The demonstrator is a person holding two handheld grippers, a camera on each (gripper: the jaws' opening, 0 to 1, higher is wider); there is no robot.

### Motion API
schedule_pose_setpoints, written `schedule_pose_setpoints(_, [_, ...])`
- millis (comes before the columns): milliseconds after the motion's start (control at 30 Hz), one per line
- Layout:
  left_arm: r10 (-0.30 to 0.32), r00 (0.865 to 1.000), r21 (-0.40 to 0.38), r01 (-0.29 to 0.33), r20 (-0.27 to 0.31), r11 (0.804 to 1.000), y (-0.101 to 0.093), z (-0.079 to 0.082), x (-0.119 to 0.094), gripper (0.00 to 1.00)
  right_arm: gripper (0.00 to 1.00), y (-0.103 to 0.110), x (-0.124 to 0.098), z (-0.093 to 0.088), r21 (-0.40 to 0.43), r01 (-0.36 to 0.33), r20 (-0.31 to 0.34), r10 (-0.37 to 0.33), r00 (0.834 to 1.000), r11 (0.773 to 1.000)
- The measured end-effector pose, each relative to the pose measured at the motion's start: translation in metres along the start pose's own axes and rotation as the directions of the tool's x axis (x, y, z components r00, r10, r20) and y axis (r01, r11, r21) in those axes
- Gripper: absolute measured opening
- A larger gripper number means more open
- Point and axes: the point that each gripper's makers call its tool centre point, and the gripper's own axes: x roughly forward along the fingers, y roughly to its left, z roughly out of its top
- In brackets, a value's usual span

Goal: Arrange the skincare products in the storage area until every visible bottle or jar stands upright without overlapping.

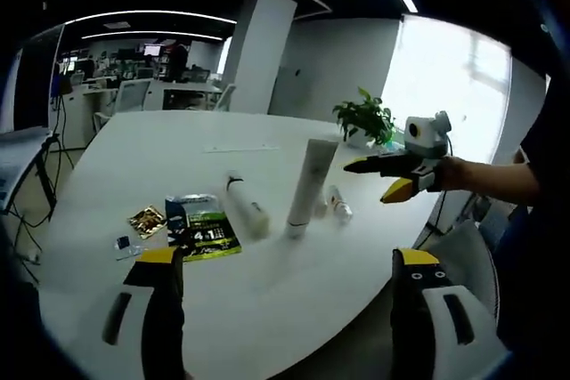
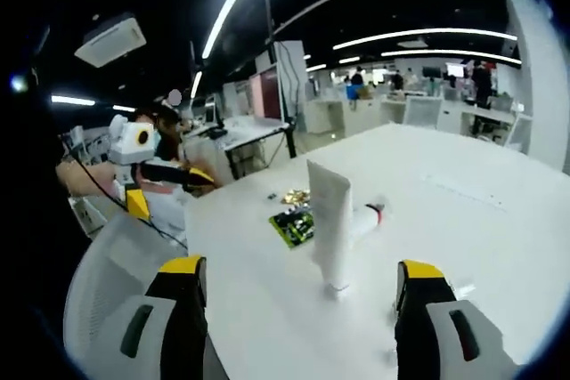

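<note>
White tube (image 1: 311, 186) stands upright on our desk (image 1: 267, 309); beside it a bottle (image 1: 247, 206) lies flat, pointing away. Our left gripper (image 1: 283, 284) and right gripper (image 2: 303, 295) both have jaws apart. Left seems nearer.

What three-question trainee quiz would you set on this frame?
1. True or false: the tall white tube stands upright on the table.
2. The white bottle beside it is: A upright, B lying on its side, C held in a gripper.
3. Short answer: is the left gripper open or shut?
Key: 1 true; 2 B; 3 open.
</note>
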Motion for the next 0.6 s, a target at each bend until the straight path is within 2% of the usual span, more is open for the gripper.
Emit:
schedule_pose_setpoints(133, [0.006, 1.0, 0.002, -0.006, -0.005, 1.0, 0.002, -0.002, -0.002, 0.91, 0.99, 0.003, -0.01, -0.005, 0.01, 0.043, -0.006, -0.043, 0.999, 0.999])
schedule_pose_setpoints(600, [0.0, 0.999, 0.043, 0.002, -0.051, 0.999, 0.001, -0.013, -0.002, 0.93, 0.99, 0.017, -0.039, -0.027, 0.054, 0.134, -0.003, -0.134, 0.991, 0.989])
